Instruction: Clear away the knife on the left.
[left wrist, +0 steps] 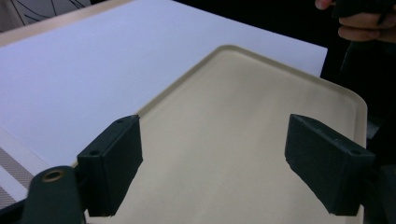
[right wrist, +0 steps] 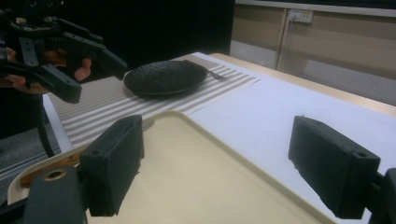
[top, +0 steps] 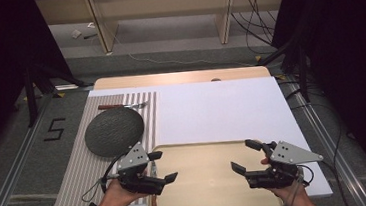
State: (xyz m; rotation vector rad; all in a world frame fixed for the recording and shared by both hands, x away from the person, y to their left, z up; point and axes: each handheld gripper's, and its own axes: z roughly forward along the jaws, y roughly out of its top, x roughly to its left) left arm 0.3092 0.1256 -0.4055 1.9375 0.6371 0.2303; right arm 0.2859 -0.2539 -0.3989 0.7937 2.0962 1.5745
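A beige tray (top: 202,149) lies empty at the table's near middle, its rim (left wrist: 224,48) curving ahead of the left jaws. My left gripper (top: 165,165) hovers over the tray's left edge, open, with nothing between its jaws (left wrist: 212,158). My right gripper (top: 242,155) hangs over the tray's right part, also open and empty (right wrist: 217,163). The two point toward each other across the tray. In the right gripper view the left gripper (right wrist: 95,81) appears at upper left, held in a hand.
A dark round plate (top: 114,131) sits on a striped placemat (top: 83,167) at the left, with a brown-handled utensil (top: 121,106) beyond it. A white sheet (top: 221,109) covers the table behind the tray. Something brown-handled (right wrist: 51,170) lies along the tray's left edge.
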